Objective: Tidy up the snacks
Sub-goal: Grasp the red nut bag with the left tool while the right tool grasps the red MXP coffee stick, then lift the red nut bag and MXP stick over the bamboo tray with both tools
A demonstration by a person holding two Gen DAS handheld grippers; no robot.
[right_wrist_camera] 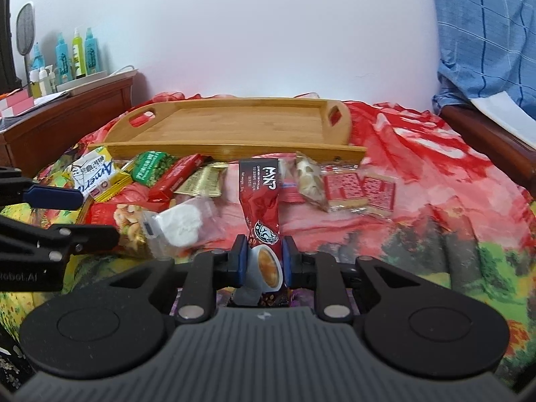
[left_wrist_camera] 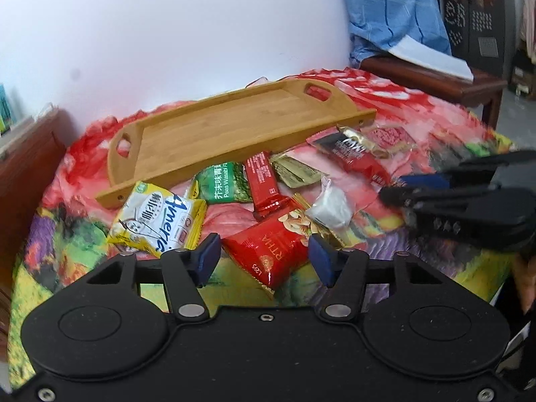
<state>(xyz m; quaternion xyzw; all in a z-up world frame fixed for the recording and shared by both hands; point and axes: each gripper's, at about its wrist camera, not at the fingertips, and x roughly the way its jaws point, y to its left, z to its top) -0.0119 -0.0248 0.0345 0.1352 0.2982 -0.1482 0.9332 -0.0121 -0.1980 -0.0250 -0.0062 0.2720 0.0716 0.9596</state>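
Note:
A bamboo tray (left_wrist_camera: 234, 124) (right_wrist_camera: 234, 124) lies at the far side of a flowery red cloth (right_wrist_camera: 418, 174). Loose snacks are strewn in front of it: a yellow-white packet (left_wrist_camera: 157, 224), a green peas packet (left_wrist_camera: 224, 184), a red bar (left_wrist_camera: 264, 181), a gold sachet (left_wrist_camera: 294, 172) and a clear bag of white pieces (left_wrist_camera: 330, 207). My left gripper (left_wrist_camera: 264, 251) (right_wrist_camera: 87, 216) has its blue pads against both sides of a red nut packet (left_wrist_camera: 271, 254). My right gripper (right_wrist_camera: 263, 251) (left_wrist_camera: 398, 189) is shut on the near end of a red coffee sachet (right_wrist_camera: 259, 201), which points toward the tray.
Two red-printed cracker packs (right_wrist_camera: 360, 189) and a clear nougat wrapper (right_wrist_camera: 310, 181) lie right of the sachet. A wooden cabinet with bottles (right_wrist_camera: 73, 53) stands at the left. At the right, blue cloth (right_wrist_camera: 485, 33) hangs over a wooden bench (left_wrist_camera: 435, 77). Behind is a white wall.

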